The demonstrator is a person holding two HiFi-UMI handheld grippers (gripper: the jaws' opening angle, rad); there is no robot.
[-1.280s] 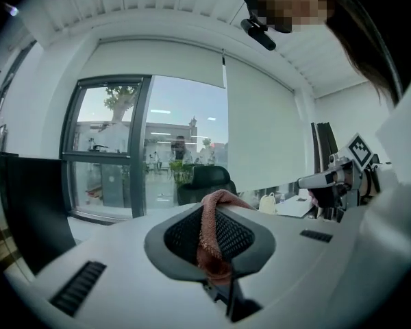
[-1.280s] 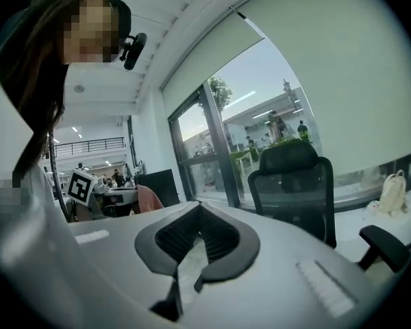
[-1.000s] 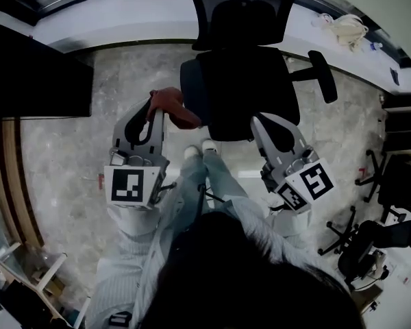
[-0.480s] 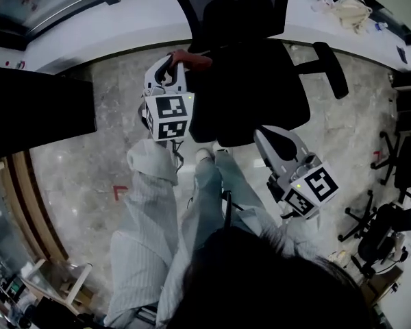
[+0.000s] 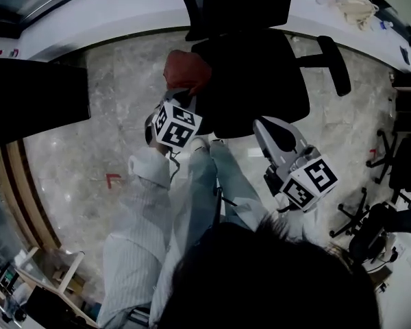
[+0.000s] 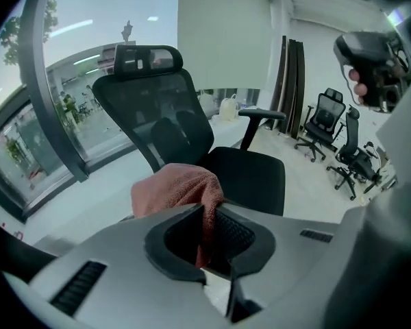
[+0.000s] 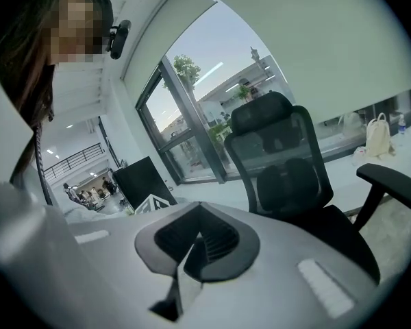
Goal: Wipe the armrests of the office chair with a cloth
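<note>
The left gripper [image 6: 209, 210] is clamped on the cloth [image 6: 175, 190], which sits bunched at the chair's [image 5: 253, 81] left edge. That is about where that side's armrest should be, though I can't see the pad itself. The other armrest [image 5: 333, 64] runs front-to-back along the chair's right side. It is nearer the right gripper [image 5: 270, 130], whose jaws are together and empty.

The left gripper [image 6: 207, 214], clamped on the rust-red terry cloth [image 5: 186, 70], moves from the front-left corner of the black mesh office chair's [image 5: 250, 81] seat up along its left edge. It then tips steeply downward, with the cloth now bunched against the seat's left side.
</note>
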